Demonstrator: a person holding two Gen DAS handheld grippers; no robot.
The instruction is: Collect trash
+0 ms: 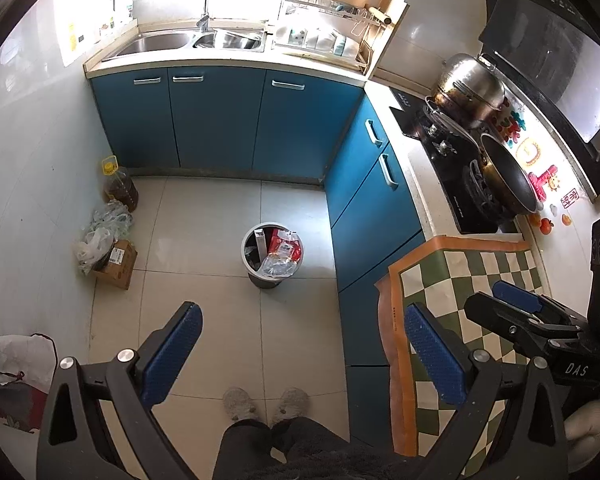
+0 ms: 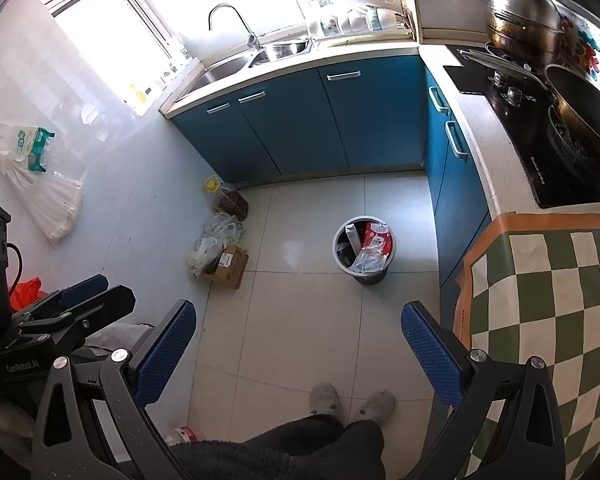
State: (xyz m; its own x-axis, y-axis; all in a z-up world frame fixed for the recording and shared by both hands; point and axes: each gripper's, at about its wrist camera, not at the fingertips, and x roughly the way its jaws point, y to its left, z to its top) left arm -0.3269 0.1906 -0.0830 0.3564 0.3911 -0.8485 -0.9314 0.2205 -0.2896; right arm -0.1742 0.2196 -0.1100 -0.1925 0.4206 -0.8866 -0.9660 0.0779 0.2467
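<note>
Nearest me, both tools hang over the floor with nothing between them. The left gripper (image 1: pixel 302 344) has its fingers spread wide, and the right gripper (image 2: pixel 300 340) matches it, also wide and empty. My operator's slippers (image 2: pixel 350 400) stand on the tiles just below.

Further out, the trash bin (image 1: pixel 271 255) stands alone mid-floor, well apart from both tools and near the blue cabinets (image 1: pixel 219 120). It is packed to the rim with a red packet and clear wrappers.

I judge the step in hand to be the approach. To do it well, I would come down from above, keep the fingers wide, and close on the bin liner's edge or 1 loose wrapper, not on the rigid rim.

Only the right wrist view shows the white bags (image 2: pixel 47 196) hanging on the left wall. Only the left wrist view shows the far end of the checked cloth (image 1: pixel 472 276) on the tabletop, where it meets the hob.
</note>
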